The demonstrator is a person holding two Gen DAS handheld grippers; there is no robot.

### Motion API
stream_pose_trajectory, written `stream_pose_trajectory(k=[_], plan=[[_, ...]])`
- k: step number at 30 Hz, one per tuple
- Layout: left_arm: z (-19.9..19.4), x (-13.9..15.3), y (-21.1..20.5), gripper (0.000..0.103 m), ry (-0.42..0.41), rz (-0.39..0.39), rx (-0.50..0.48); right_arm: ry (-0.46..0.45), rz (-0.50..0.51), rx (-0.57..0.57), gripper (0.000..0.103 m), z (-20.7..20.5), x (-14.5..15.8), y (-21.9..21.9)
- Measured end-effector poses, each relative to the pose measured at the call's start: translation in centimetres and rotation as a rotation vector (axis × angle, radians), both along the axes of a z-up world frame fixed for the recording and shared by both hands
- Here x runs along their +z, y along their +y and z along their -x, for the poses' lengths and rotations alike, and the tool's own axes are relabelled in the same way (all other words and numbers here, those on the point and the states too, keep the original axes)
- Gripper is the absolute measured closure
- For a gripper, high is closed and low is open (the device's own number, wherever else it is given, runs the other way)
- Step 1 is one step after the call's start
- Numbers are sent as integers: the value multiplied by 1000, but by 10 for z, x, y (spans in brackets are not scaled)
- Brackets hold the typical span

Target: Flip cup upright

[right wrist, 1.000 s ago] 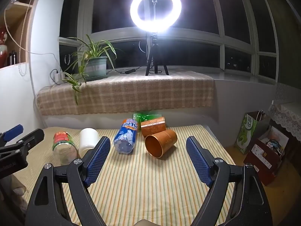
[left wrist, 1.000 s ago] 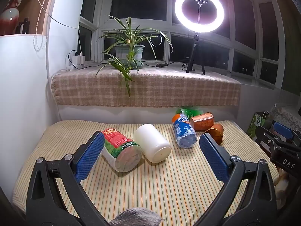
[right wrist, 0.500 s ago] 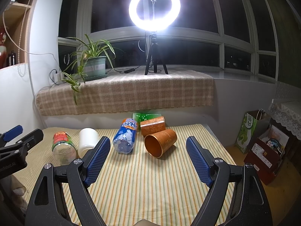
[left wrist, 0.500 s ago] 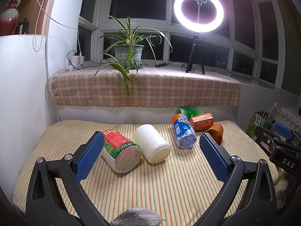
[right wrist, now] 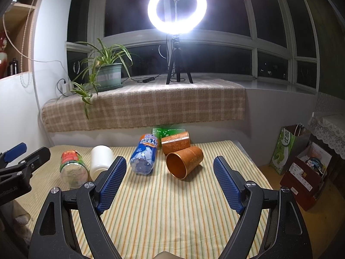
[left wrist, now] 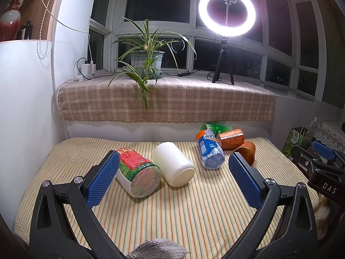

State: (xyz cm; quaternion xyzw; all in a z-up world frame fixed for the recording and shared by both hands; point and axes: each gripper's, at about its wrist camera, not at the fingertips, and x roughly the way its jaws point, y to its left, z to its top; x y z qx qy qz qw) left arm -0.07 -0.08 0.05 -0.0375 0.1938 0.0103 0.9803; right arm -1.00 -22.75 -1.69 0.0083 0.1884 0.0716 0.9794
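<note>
An orange cup (right wrist: pixel 185 162) lies on its side on the striped table (right wrist: pixel 172 211), its open mouth turned toward me; in the left wrist view it (left wrist: pixel 246 151) is half hidden behind a finger. A white cup (left wrist: pixel 173 166) also lies on its side, base toward me; it shows in the right wrist view (right wrist: pixel 101 159). My right gripper (right wrist: pixel 170 183) is open and empty, a little short of the orange cup. My left gripper (left wrist: pixel 173 181) is open and empty, just in front of the white cup.
A red-and-green jar (left wrist: pixel 137 172), a blue bottle (left wrist: pixel 210 150), an orange can (left wrist: pixel 230 138) and a green bottle (left wrist: pixel 212 127) lie on the table. A plaid-covered sill (left wrist: pixel 166 101) holds a plant (left wrist: pixel 146 62) and ring light (left wrist: pixel 226 11). Bags (right wrist: pixel 301 161) stand on the floor at right.
Both grippers have barely moved; the right view has crept slightly closer to the orange cup. Nothing was grasped or released.
</note>
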Motion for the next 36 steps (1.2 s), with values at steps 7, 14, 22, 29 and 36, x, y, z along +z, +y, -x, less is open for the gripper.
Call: stream_pose_trajectory(k=[7, 14, 22, 29, 36], plan=[[0, 0, 0, 1, 0, -1, 0, 1, -2, 0, 20, 1, 0, -1], [0, 0, 0, 1, 0, -2, 0, 2, -2, -1, 20, 0, 0, 0], [0, 0, 0, 1, 0, -3, 0, 4, -3, -1, 20, 0, -1, -1], [0, 0, 0, 1, 1, -2, 0, 8, -6, -3, 20, 1, -4, -2], [-1, 4, -12, 1, -1, -11, -8, 10, -7, -3, 20, 2, -5, -3]])
